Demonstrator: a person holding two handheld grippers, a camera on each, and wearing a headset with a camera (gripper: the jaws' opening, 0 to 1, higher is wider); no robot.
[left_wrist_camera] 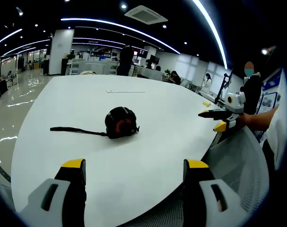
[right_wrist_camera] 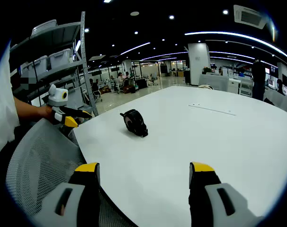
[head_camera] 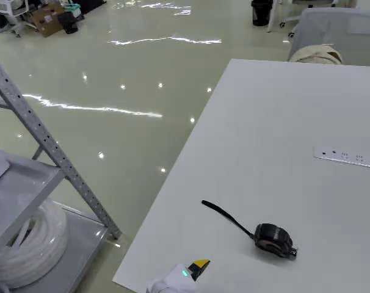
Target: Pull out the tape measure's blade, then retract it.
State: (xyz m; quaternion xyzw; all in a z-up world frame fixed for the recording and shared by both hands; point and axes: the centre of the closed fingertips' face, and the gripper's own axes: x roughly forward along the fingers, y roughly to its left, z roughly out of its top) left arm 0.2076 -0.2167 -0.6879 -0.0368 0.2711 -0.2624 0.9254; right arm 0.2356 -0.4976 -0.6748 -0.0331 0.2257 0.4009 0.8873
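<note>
Head view places the black tape measure (head_camera: 273, 239) near the front edge of the white table (head_camera: 282, 122). Its wrist strap (head_camera: 224, 215) lies stretched out to the left, and the blade seems fully wound in. The left gripper (left_wrist_camera: 134, 165) and right gripper (right_wrist_camera: 146, 168) both stand wide open with nothing between the jaws, well short of the case. A good start likely means clamping the case firmly with one gripper, clear of the strap. The other would then pinch the blade's end hook and draw it straight along the tabletop.
</note>
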